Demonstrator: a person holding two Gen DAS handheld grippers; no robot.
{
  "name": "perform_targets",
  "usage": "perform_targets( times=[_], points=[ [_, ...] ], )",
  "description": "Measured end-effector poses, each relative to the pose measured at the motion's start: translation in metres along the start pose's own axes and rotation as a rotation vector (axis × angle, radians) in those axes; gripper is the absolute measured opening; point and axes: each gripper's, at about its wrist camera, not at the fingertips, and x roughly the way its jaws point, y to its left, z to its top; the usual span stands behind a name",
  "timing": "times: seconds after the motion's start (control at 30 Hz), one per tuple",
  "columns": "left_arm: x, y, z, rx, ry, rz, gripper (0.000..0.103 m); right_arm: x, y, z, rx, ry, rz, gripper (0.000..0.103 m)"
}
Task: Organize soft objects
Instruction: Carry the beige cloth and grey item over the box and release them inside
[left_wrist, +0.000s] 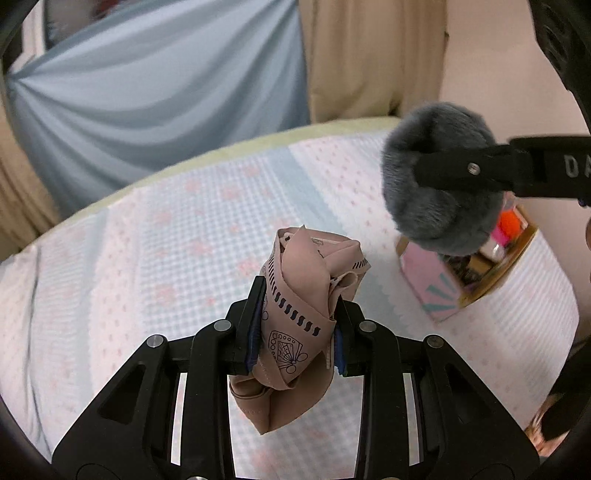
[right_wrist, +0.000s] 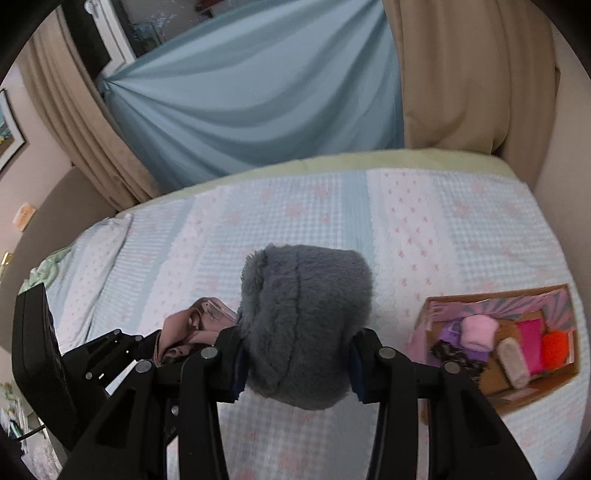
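Left wrist view: left gripper (left_wrist: 297, 325) has its jaws clamped on a bunched pink-beige printed cloth (left_wrist: 303, 295), black line pattern showing on its folds. Cloth is held up above the bed (left_wrist: 147, 258), over the middle of the quilt; some of it hangs below the jaws. Right gripper (left_wrist: 443, 171) enters from the right edge, jaws pressed into a grey fluffy bundle (left_wrist: 432, 177), also held above the bed. Cardboard box (left_wrist: 469, 273) sits on the quilt near the bed's right edge, partly hidden behind the grey bundle; orange and pink items show inside. Blue curtain (left_wrist: 166, 92) and tan drapes (left_wrist: 369, 59) hang beyond the far edge.

Right wrist view: right gripper (right_wrist: 295, 358) jaws clamped on either side of the grey fluffy bundle (right_wrist: 306, 321), held above the bed (right_wrist: 424, 221). Left gripper (right_wrist: 147, 350) is just beside it to the left, the printed cloth (right_wrist: 192, 325) bunched in it. Cardboard box (right_wrist: 495, 391) rests near the bed's right edge, open, holding a pink fuzzy piece (right_wrist: 478, 330), purple cloth (right_wrist: 452, 332), a beige piece (right_wrist: 511, 356), magenta fabric (right_wrist: 532, 341) and an orange fluffy item (right_wrist: 554, 349).
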Motion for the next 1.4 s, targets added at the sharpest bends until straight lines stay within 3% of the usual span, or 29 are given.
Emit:
perform_targets(
  times=[0.3, 0.6, 0.97, 1.4],
  points=[
    [-0.083, -0.057, 0.037, -0.124, -0.031, 0.065, 0.027, -0.111, -0.049, -0.004, -0.043, -0.055, 0.000, 0.040],
    [-0.093, -0.153, 0.067, -0.196, -0.053, 0.051, 0.027, -0.156, -0.156, -0.014, -0.048, -0.047, -0.078, 0.040],
    [-0.028, -0.242, 0.099, -0.171, 0.041, -0.006, 0.027, -0.132, -0.248, -0.018, 0.040, 0.039, -0.141, 0.040],
    [0.092, -0.265, 0.106, -0.159, 0.219, -0.058, 0.027, -0.032, -0.326, -0.021, 0.166, 0.213, -0.195, 0.040]
  ],
)
